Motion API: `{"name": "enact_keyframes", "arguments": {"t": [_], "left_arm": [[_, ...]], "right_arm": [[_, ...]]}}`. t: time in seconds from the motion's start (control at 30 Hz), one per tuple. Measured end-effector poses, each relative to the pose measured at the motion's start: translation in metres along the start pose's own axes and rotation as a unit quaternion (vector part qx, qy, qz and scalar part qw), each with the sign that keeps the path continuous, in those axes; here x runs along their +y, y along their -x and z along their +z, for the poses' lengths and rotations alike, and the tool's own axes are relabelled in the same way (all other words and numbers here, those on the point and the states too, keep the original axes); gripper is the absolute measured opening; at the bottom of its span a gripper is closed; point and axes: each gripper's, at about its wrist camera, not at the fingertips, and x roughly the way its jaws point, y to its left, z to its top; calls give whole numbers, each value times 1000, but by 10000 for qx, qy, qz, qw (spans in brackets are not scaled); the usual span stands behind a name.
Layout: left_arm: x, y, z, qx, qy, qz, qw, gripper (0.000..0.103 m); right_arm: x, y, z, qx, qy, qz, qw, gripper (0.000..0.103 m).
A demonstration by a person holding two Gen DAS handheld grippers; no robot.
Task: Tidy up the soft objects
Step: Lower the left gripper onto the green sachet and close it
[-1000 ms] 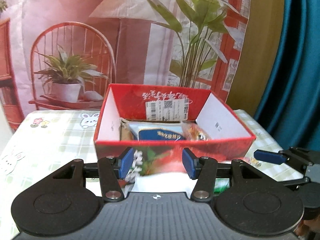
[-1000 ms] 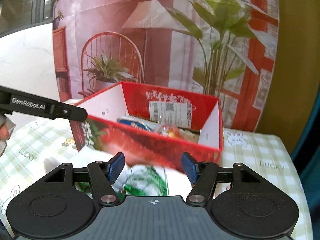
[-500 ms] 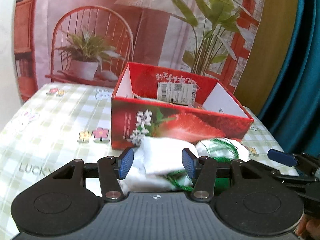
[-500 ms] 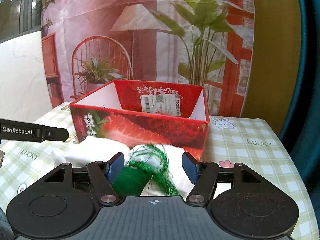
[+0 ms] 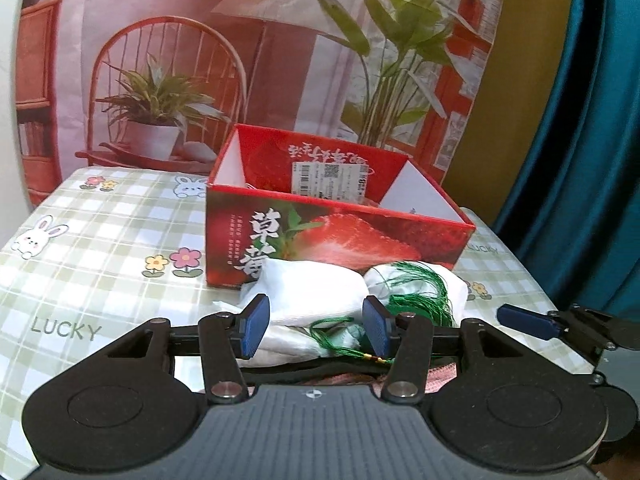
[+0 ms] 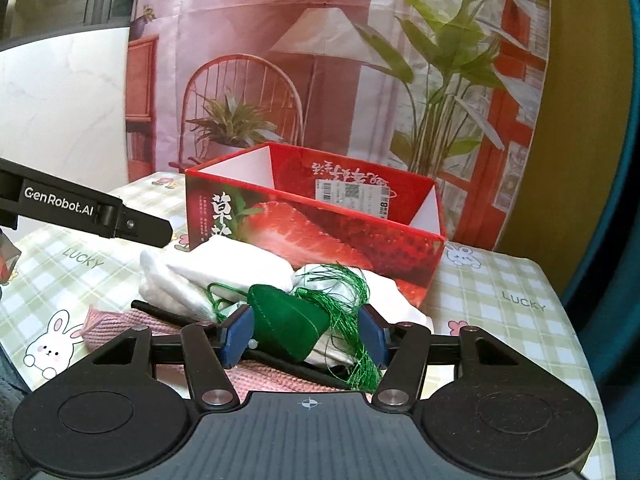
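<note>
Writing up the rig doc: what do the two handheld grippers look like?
Both match: the left gripper and right gripper have matte black bodies, ribbed in the middle, with a round disc either side, black linkage arms with silver pivot screws, and blue finger pads. One arm's side reads GenRobot.AI.

Both my grippers now sit farther back from the red box (image 5: 336, 236). My right gripper (image 6: 306, 338) is closing around the green pouch (image 6: 286, 320); my left gripper (image 5: 316, 330) frames the white bundle (image 5: 316, 292) before the box.
</note>
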Motion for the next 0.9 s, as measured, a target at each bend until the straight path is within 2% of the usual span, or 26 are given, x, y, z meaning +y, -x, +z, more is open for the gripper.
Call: {"name": "enact_keyframes", "arguments": {"t": [0.17,0.3,0.6,0.8,0.9], "left_arm": [[4,-17,-6,146,80,-169,9997,52],[5,-40,-10,413,184,-320,9985,51],[3,-73,-2,664,463,-903,9926,51],[-20,-95,-9,966,213,-1220,9876,51],[-19,-105,-15,1079,295,-1252,9858,52]], "right_arm": [[-1,-14,-10,145,-37,104,9998,52],[-3,-30,-20,299,-63,213,9993,52],[-17,-53,-21,210,-219,535,9981,52],[-14,-68,-25,345,-374,753,9959,52],[-17,-71,-25,339,-466,841,9948,52]]}}
